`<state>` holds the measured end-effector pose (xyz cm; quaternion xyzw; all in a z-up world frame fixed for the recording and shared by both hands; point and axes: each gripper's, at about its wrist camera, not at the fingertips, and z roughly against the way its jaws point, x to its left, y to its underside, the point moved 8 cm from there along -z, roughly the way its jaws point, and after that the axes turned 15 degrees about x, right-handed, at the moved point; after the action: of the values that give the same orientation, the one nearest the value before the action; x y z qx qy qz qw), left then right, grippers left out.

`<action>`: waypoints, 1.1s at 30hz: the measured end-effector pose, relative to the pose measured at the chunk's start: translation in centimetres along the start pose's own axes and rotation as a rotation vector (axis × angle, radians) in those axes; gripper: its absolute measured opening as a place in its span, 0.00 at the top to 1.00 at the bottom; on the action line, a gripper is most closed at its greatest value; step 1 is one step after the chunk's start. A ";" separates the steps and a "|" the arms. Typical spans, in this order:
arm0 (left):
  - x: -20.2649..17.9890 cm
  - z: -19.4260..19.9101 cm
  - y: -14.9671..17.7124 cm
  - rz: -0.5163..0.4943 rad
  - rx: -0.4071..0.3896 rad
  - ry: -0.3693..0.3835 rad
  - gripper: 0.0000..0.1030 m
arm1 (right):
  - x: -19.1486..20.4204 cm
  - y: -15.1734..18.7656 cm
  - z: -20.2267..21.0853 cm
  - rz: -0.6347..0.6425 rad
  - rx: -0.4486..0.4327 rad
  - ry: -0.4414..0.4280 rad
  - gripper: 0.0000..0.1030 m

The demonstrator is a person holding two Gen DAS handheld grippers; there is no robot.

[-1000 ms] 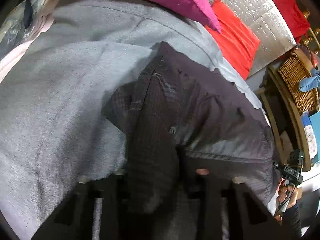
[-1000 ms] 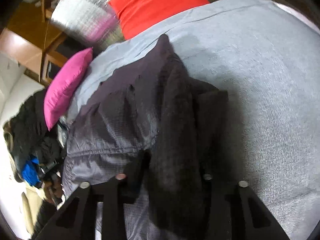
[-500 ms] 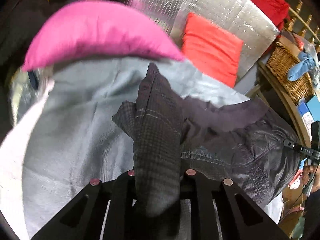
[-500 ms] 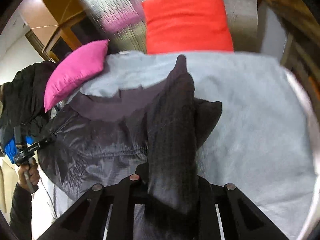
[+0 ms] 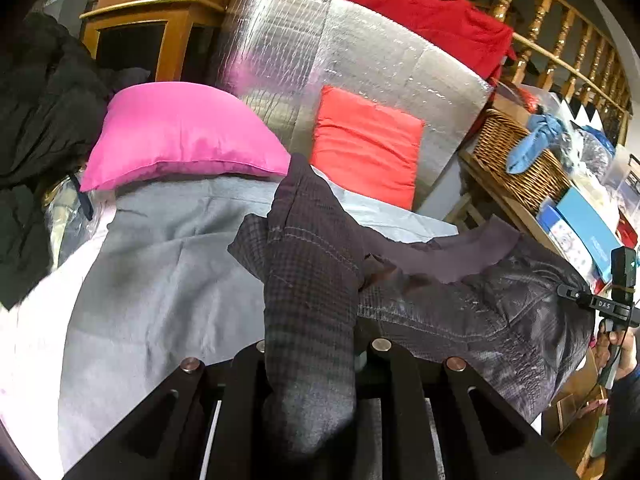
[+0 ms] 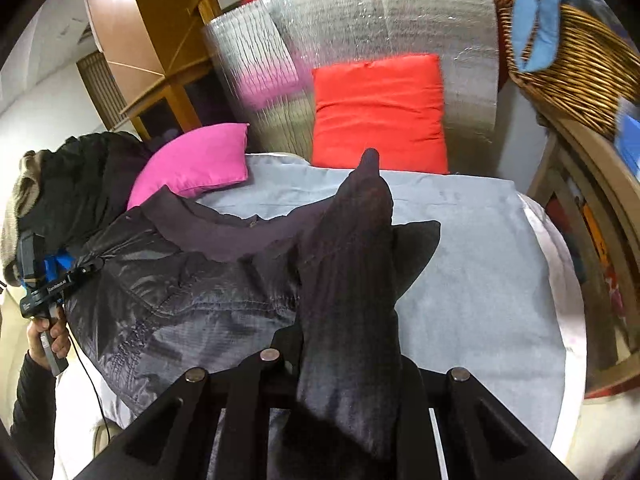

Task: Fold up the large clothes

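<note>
The jacket (image 5: 472, 312) is dark, shiny and quilted, with a matte collar band, and sags in creased folds above the grey bed (image 5: 160, 280). The left gripper (image 5: 316, 354) has its jaws clamped on one checked-lined corner; the right gripper (image 6: 352, 364) pinches the other. Both jaws have just been closing on the cloth. Pink and red pillows lie behind.

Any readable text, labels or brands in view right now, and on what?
"DAS": white letters on the right tool's black body, seen from the left wrist.
White lettering on the left tool's black body: too blurred to read.
Print on the blue boxes: too small to read.
</note>
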<state>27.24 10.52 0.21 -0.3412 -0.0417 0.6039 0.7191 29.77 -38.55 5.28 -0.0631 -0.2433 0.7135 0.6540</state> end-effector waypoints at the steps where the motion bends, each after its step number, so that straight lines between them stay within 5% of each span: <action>1: -0.1 -0.2 0.7 -0.004 -0.006 -0.002 0.84 | 0.0 0.8 0.1 -0.005 -0.007 -0.002 0.85; 6: 0.7 -2.4 6.6 0.020 0.007 0.017 0.84 | -1.1 6.9 -2.5 -0.060 -0.001 -0.027 0.85; 12: 4.4 -9.3 15.7 0.113 0.150 0.009 0.82 | -3.6 15.3 -9.6 -0.112 0.106 -0.023 0.84; 15: 6.0 -10.4 18.1 0.174 0.180 0.044 0.71 | -5.3 18.5 -12.6 -0.182 0.134 -0.033 0.72; 16: 6.4 -10.3 18.4 0.187 0.180 0.033 0.63 | -5.6 19.0 -12.9 -0.197 0.131 -0.037 0.70; 18: 7.1 -9.8 18.7 0.204 0.185 -0.001 0.47 | -6.5 19.9 -13.0 -0.239 0.116 -0.012 0.44; 19: 7.7 -9.5 18.8 0.212 0.194 -0.037 0.31 | -6.9 20.1 -13.0 -0.256 0.117 0.004 0.38; 21: 8.7 -8.5 19.0 0.226 0.197 -0.084 0.21 | -7.4 20.6 -12.8 -0.276 0.121 -0.003 0.32; 25: 9.8 -6.5 19.5 0.222 0.207 -0.069 0.21 | -8.0 20.8 -10.9 -0.256 0.118 0.047 0.32; 30: 10.1 -3.5 18.2 0.149 0.156 -0.206 0.21 | -8.8 20.0 -7.9 -0.234 0.095 0.109 0.32; 33: 10.2 -2.5 17.1 0.144 0.146 -0.210 0.21 | -8.6 18.0 -7.0 -0.220 0.067 0.106 0.32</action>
<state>16.79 19.16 -14.57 -0.2250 -0.0480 0.6879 0.6884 17.50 -45.49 -10.53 -0.0518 -0.1897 0.6407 0.7422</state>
